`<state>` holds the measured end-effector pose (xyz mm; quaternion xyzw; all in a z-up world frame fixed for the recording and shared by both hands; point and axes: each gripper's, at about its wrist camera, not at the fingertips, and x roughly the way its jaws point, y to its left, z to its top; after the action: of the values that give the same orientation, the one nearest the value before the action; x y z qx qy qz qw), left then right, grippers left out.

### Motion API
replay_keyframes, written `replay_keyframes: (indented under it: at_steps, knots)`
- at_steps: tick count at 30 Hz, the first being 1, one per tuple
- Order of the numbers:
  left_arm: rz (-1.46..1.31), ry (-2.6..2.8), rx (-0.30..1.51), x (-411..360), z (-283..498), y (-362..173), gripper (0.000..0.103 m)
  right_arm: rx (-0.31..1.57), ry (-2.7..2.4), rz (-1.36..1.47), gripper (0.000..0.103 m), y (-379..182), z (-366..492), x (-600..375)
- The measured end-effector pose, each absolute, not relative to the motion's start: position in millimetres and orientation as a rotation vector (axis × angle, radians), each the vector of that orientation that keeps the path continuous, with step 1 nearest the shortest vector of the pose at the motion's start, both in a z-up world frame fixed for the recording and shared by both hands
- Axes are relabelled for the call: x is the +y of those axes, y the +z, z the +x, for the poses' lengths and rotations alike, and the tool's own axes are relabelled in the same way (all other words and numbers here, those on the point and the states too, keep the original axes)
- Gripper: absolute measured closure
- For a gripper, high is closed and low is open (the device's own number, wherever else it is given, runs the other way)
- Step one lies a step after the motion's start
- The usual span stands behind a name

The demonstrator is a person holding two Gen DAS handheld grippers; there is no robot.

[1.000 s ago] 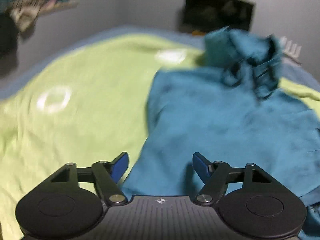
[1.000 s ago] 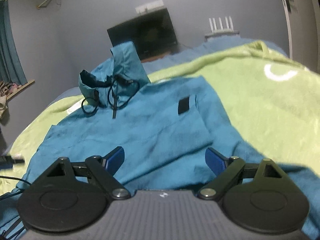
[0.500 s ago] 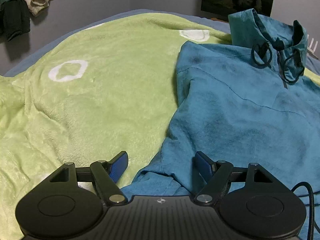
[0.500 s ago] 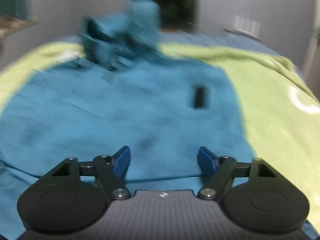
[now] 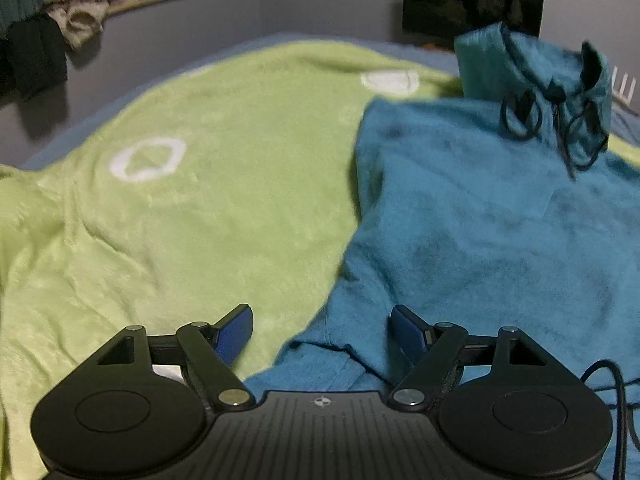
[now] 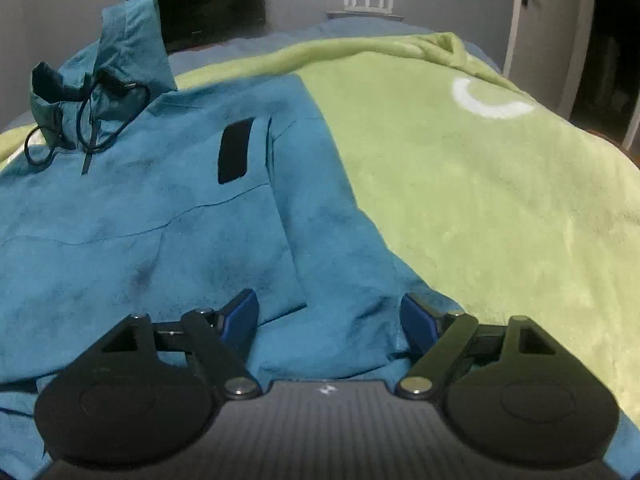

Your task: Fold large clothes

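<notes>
A teal hooded jacket [image 5: 480,220] lies spread on a green blanket [image 5: 180,220], its hood [image 5: 532,64] with black drawstrings at the far end. In the right wrist view the jacket [image 6: 160,220] fills the left, with a black chest patch [image 6: 234,150] and the hood [image 6: 108,68]. My left gripper [image 5: 322,330] is open, over the jacket's left edge near its sleeve. My right gripper [image 6: 330,320] is open, over the jacket's right sleeve [image 6: 340,272]. Neither holds anything.
The green blanket [image 6: 500,200] with white ring patterns [image 5: 148,158] covers the bed. A dark screen [image 5: 472,4] stands against the far wall. Clothes [image 5: 60,40] hang at the left. A door [image 6: 560,40] is at the right. A black cable [image 5: 612,392] lies at the lower right.
Both grippers swung about and now sit over the jacket's two side edges. The right view has settled from blur, shifted right toward the sleeve. Both stay open.
</notes>
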<state>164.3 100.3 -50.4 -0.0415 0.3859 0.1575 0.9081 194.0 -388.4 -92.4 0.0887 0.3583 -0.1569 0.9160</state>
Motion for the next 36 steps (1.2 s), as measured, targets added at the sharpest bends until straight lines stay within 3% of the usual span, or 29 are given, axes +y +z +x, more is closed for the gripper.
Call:
replay_keyframes:
  at_steps: [4, 7, 17, 25, 28, 32, 36]
  knots:
    - [-0.147, 0.274, 0.641, 105, 137, -10, 0.025, 0.586, -0.262, 0.306, 0.024, -46, 162, -403]
    - [-0.242, 0.176, 0.517, 117, 99, 32, 0.018, 0.502, -0.173, 0.376, 0.021, -5, 128, -420]
    - [-0.240, -0.099, 0.377, 168, -33, 150, 0.017, 0.437, -0.004, 0.265, 0.019, 104, 12, -451]
    - [-0.381, -0.023, 0.214, 242, -143, 243, 0.016, 0.401, 0.077, 0.246, 0.018, 173, -88, -484]
    - [-0.405, -0.017, 0.113, 262, -182, 278, 0.009, 0.348, 0.073, 0.274, 0.015, 198, -120, -499]
    - [-0.262, 0.037, 0.154, 246, -198, 290, 0.004, 0.355, 0.066, 0.249, 0.010, 207, -139, -507]
    - [-0.163, -0.007, 0.325, 212, -182, 255, 0.005, 0.457, 0.088, 0.235, 0.010, 183, -133, -497]
